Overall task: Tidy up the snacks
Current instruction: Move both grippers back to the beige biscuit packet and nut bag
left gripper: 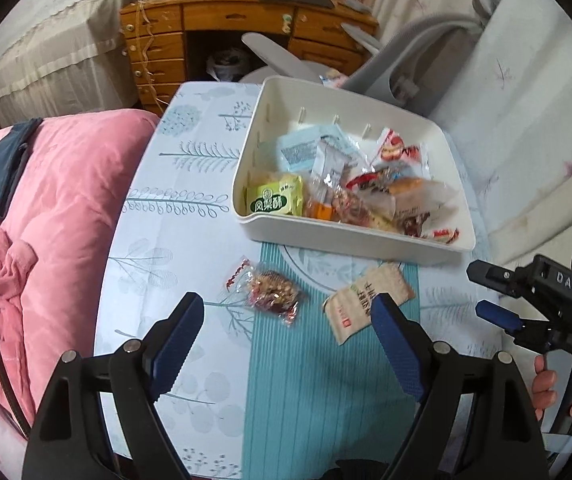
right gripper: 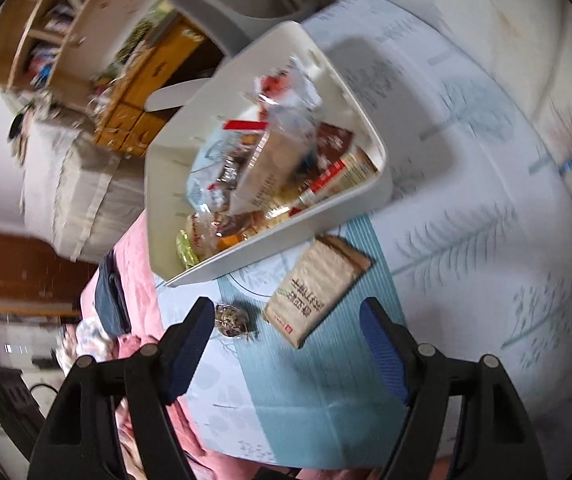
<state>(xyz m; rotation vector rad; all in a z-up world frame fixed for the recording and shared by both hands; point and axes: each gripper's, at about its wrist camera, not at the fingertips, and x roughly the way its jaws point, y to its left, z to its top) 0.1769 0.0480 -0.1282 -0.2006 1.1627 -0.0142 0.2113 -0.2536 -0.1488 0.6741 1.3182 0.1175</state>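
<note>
On the leaf-print tablecloth (left gripper: 190, 216), both grippers (left gripper (left gripper: 286, 344), right gripper (right gripper: 286, 344)) gape empty; the tan packet (left gripper: 366, 300) looks light, crinkly — pinch its edge

White bin (left gripper: 350, 240), tan packet (left gripper: 366, 300), teal-striped cloth w/ leaf print (left gripper: 318, 380), pink blanket (left gripper: 58, 200).
</note>
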